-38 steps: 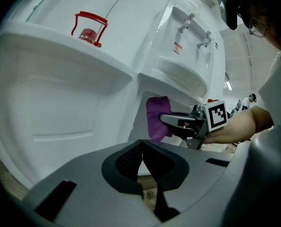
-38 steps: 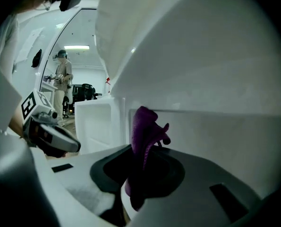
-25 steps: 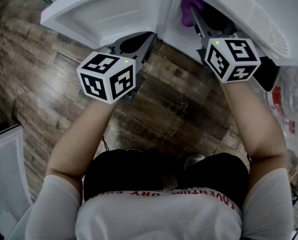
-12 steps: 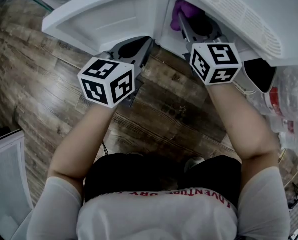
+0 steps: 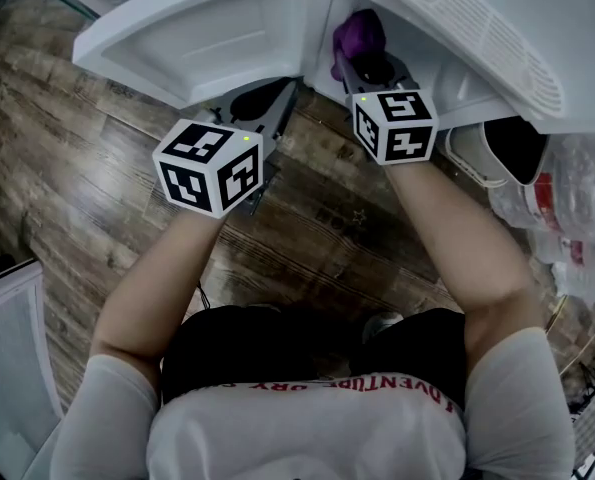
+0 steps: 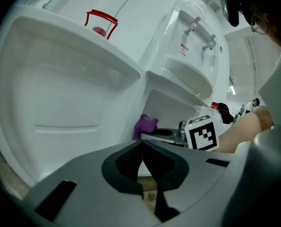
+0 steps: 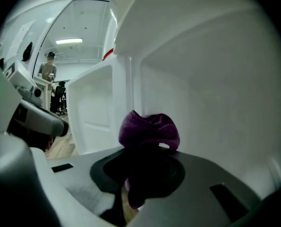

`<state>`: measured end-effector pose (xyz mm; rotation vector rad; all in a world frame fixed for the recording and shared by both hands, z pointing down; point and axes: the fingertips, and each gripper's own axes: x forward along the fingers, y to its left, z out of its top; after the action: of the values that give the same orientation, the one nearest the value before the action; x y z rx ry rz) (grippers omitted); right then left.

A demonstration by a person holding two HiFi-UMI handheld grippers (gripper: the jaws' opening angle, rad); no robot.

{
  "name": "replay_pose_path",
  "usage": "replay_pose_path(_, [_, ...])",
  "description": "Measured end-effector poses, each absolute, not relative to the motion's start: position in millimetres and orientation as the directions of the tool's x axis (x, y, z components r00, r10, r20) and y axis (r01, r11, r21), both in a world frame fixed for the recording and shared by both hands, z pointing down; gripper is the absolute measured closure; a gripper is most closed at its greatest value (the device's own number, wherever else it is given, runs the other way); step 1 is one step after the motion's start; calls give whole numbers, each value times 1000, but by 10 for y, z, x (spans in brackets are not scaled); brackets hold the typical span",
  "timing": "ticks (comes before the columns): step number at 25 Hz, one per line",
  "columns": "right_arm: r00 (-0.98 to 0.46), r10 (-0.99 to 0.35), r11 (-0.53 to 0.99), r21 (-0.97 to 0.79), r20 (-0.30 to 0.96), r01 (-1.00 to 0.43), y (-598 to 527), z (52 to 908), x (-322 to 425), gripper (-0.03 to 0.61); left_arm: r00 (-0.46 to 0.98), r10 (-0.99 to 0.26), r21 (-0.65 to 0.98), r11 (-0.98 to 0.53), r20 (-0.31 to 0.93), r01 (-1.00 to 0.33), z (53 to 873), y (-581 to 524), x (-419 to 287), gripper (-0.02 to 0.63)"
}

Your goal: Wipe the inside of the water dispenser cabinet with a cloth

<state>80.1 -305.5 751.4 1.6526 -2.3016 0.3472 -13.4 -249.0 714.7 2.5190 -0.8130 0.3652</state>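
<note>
A purple cloth is bunched at the tips of my right gripper, which is shut on it inside the open white cabinet of the water dispenser. In the right gripper view the cloth sits just off the cabinet's white inner wall. The cabinet door hangs open to the left. My left gripper is shut with nothing in it, just below the door's lower edge. The left gripper view shows the door's inner panel, the cloth and the right gripper's marker cube.
Dark wood-plank floor lies under both arms. A white cup or bucket and clear plastic bottles stand at the right of the dispenser. The dispenser's taps and drip tray are above the cabinet. People stand far off.
My right gripper has moved left and deeper into the cabinet with the cloth. The left gripper has stayed near the door's lower edge.
</note>
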Motion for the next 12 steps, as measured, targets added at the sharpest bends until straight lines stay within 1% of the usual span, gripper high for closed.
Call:
replay_pose_path(6, [-289, -830, 298, -59, 476, -953, -2977, 8091, 712, 515, 784, -484, 358, -705, 389, -612, 7218, -2462, -131, 586])
replay_pose_path(12, [-257, -808, 254, -79, 530, -964, -2996, 8386, 792, 515, 780, -478, 370, -694, 403, -617, 7287, -2424, -149, 586])
